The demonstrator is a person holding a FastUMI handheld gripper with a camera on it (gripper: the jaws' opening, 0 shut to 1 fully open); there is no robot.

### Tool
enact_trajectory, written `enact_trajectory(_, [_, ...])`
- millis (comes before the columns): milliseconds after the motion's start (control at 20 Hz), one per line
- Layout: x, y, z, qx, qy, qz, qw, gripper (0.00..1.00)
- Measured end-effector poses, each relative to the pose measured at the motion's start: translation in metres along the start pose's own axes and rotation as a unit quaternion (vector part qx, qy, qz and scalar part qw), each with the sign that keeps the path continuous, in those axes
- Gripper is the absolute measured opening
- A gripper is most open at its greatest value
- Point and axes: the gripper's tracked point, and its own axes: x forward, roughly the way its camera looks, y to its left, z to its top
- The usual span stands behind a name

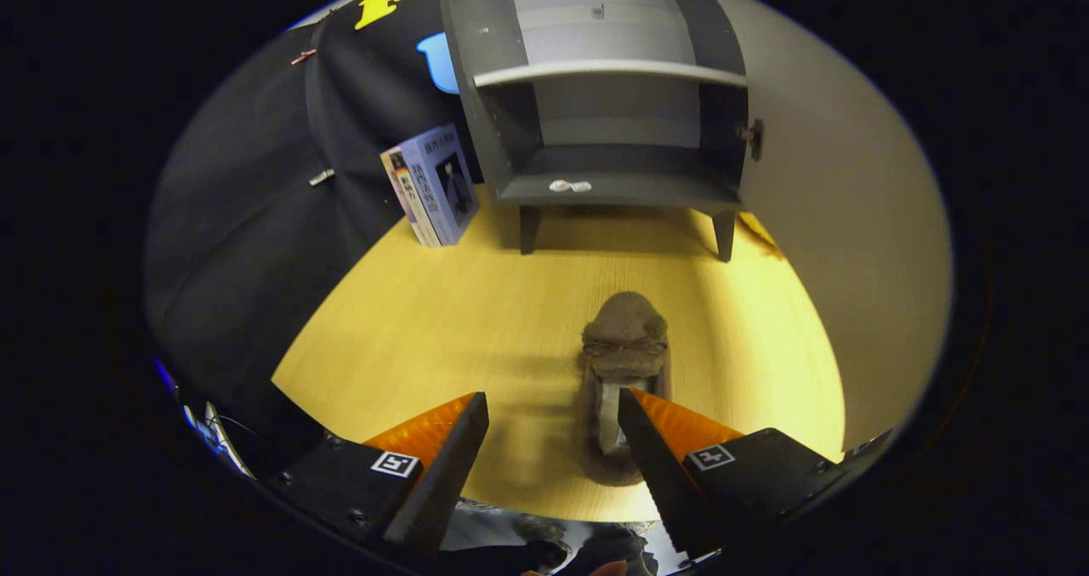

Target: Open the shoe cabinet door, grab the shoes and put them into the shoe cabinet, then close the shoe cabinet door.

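A grey shoe cabinet [612, 116] on short legs stands at the far end of the wooden table, its front open so that a shelf and the bottom compartment show. Its pale door [842, 219] is swung out wide along the right side. A brown fuzzy slipper [624, 363] lies on the table, toe pointing toward the cabinet, heel end close to my right finger. My gripper [553, 406] hangs above the table, open, with nothing between its fingers; the slipper lies just ahead and slightly right of the gap.
Two books [434, 186] lean against the cabinet's left side. A small pale object [570, 186] lies on the cabinet's bottom board. Black cloth bounds the table on the left. Bare wooden tabletop [442, 321] stretches between my fingers and the cabinet.
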Motion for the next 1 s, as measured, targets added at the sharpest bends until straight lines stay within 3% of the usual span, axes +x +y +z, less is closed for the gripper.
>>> enact_trajectory(200, [0.056,-0.017,-0.011,0.010,-0.003,-0.027,1.000,0.97])
enact_trajectory(400, [0.099,-0.021,0.000,0.001,-0.036,-0.053,0.998,0.74])
enact_trajectory(500, [0.118,-0.027,0.005,-0.003,-0.047,-0.076,0.996,0.69])
enact_trajectory(600, [0.118,-0.043,0.012,0.001,-0.062,-0.108,0.992,0.45])
enact_trajectory(750, [0.110,-0.042,0.015,0.023,-0.067,-0.092,0.993,0.08])
enact_trajectory(1000, [0.074,-0.044,0.041,0.028,-0.082,-0.078,0.993,0.08])
